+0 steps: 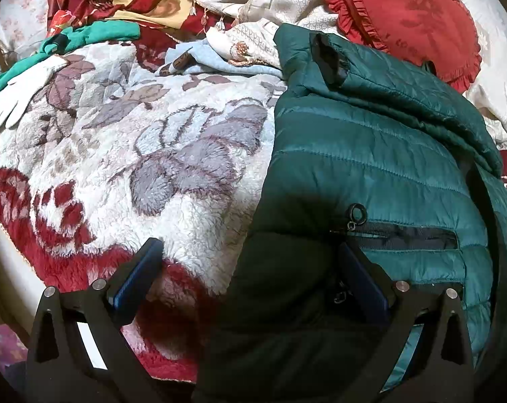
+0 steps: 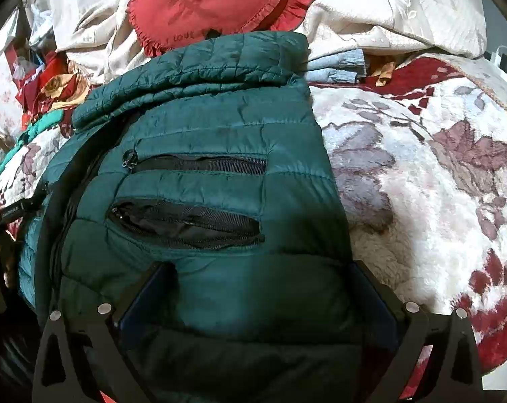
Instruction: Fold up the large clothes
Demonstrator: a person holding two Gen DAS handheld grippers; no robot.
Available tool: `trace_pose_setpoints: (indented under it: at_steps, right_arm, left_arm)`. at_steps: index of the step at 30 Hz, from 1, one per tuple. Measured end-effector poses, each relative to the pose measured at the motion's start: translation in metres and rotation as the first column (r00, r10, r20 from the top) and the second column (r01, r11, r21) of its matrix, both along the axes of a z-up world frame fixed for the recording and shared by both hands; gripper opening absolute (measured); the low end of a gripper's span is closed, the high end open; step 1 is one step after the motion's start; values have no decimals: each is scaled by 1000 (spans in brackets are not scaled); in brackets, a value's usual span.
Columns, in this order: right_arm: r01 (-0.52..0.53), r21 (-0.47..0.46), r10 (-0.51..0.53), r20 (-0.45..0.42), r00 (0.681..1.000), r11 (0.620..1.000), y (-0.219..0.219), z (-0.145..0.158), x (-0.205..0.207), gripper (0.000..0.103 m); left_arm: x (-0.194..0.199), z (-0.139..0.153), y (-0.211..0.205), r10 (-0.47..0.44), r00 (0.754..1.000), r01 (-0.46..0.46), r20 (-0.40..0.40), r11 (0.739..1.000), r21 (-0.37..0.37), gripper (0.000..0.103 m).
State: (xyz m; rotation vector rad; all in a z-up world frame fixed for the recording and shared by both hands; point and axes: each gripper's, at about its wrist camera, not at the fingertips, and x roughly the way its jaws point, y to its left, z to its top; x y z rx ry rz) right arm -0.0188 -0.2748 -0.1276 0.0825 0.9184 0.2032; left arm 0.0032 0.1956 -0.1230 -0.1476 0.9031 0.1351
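While wide apart, claws (image 1: 250, 262) (image 2: 260, 285) astride jacket (image 2: 219, 127).

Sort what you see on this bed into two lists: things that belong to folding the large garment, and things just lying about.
Belongs to the job:
teal puffer jacket
left tongs, open
right tongs, open

Just lying about:
red frilled cushion
floral fleece blanket
white glove
green cloth
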Motion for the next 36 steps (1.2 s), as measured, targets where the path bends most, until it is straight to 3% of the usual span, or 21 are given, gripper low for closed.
trace_pose_setpoints:
  at_steps: [17,22,26,28,30,32,34,36]
  right_arm:
    - [-4,29,4,1,1000,1000,-6,-3,-9,103]
    - [61,174,-57,-27,998,983,-31,4,-17,103]
    - [99,313,-79,-75,994,944,-53,-1,-37,103]
    - [91,363,-61,-93,994,927,-57,-4,-44,103]
    - [64,405,-19,-115,993,912,-54,-9,-44,101]
    - [-10,464,51,-76,996,886,-47,-5,-44,92]
    - [-79,512,105,-24,994,855,-40,3,-46,91]
    - [-111,507,119,16,993,855,-35,9,-46,90]
  left_arm:
    - [-1,3,0,1,1000,-1,-2,1000,-8,103]
    - [-2,6,4,-37,999,37,-2,999,-23,103]
    - [-19,26,30,4,996,11,87,985,-170,102]
    - [-29,39,37,12,992,14,127,979,-206,102]
    - [-35,46,36,-23,992,47,121,979,-201,102]
    - [-42,47,30,-53,996,62,76,991,-119,102]
    - [-52,40,29,-66,997,69,44,994,-79,102]
    - [-64,31,33,-75,997,77,22,992,-97,102]
